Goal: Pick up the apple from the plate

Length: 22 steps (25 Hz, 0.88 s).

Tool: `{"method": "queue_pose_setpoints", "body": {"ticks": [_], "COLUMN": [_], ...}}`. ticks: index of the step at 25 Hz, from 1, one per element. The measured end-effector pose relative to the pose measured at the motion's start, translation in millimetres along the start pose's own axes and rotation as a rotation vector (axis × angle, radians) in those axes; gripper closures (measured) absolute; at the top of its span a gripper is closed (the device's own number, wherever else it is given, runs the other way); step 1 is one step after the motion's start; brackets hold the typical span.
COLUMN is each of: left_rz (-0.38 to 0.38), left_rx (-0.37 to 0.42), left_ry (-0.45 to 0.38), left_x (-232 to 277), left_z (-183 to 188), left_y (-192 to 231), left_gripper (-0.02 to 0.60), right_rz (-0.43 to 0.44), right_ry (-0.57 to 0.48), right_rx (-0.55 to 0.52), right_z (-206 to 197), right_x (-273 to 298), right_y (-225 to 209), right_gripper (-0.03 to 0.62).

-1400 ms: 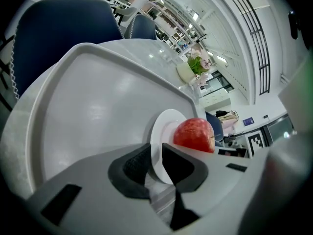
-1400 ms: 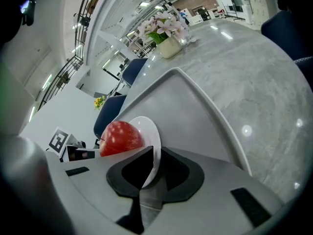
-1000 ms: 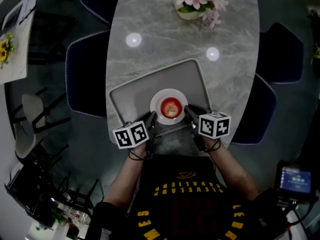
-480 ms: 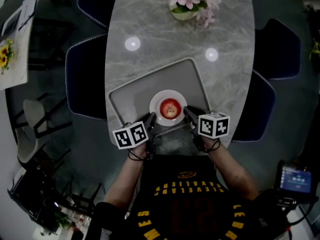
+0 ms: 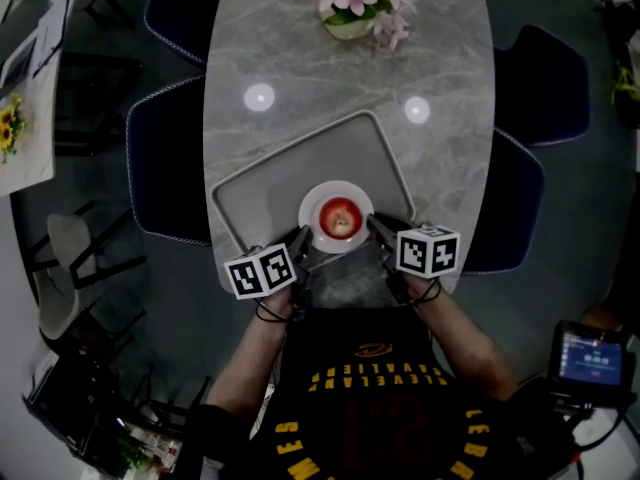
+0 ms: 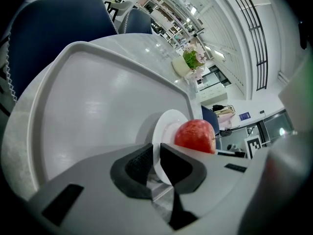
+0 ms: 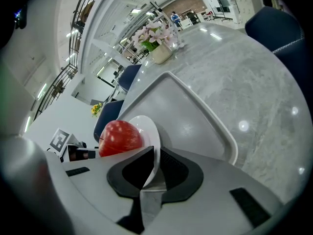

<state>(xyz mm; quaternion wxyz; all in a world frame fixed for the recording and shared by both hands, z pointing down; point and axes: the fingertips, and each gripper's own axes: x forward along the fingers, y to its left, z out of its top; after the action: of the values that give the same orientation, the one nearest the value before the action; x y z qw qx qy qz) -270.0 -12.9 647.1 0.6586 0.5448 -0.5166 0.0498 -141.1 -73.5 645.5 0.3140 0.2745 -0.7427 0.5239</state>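
A red apple [image 5: 341,217] lies on a small white plate [image 5: 318,200], which is over the near part of a grey tray [image 5: 270,178]. My left gripper [image 5: 302,236] is shut on the plate's near-left rim, and my right gripper [image 5: 376,225] is shut on its near-right rim. In the left gripper view the thin rim of the plate [image 6: 164,131] runs between the dark pads, with the apple [image 6: 195,136] just beyond. The right gripper view shows the same: the plate [image 7: 149,131] pinched between the pads, the apple [image 7: 120,137] to the left. Neither gripper touches the apple.
The tray lies on a grey marble oval table [image 5: 340,68]. A vase of pink flowers [image 5: 350,3] stands at the far end. Dark blue chairs [image 5: 165,158] [image 5: 520,198] flank the table on both sides. The near table edge is right under the grippers.
Both grippers and the plate hold the same spot in the head view. The table, tray and flowers have slid slightly left and up in the picture.
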Motion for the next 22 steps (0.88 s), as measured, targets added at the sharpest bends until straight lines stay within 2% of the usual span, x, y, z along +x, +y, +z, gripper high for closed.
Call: {"method": "queue_pose_setpoints", "body": {"ticks": [14, 22], "left_rz": [-0.053, -0.065], "left_rx": [0.121, 0.190], "left_ry": [0.088, 0.136], "left_x": [-11.8, -3.9], "left_z": [-17.8, -30.6], "left_y": [-25.2, -39.6], "left_gripper": [0.534, 0.534], "right_rz": [-0.046, -0.066], "right_ry": [-0.105, -0.155], "right_rx": [0.082, 0.136], "right_z": [-28.0, -42.0], "right_x": [-40.0, -57.0], "right_y": [3.1, -10.0], "right_gripper": [0.546, 0.546]}}
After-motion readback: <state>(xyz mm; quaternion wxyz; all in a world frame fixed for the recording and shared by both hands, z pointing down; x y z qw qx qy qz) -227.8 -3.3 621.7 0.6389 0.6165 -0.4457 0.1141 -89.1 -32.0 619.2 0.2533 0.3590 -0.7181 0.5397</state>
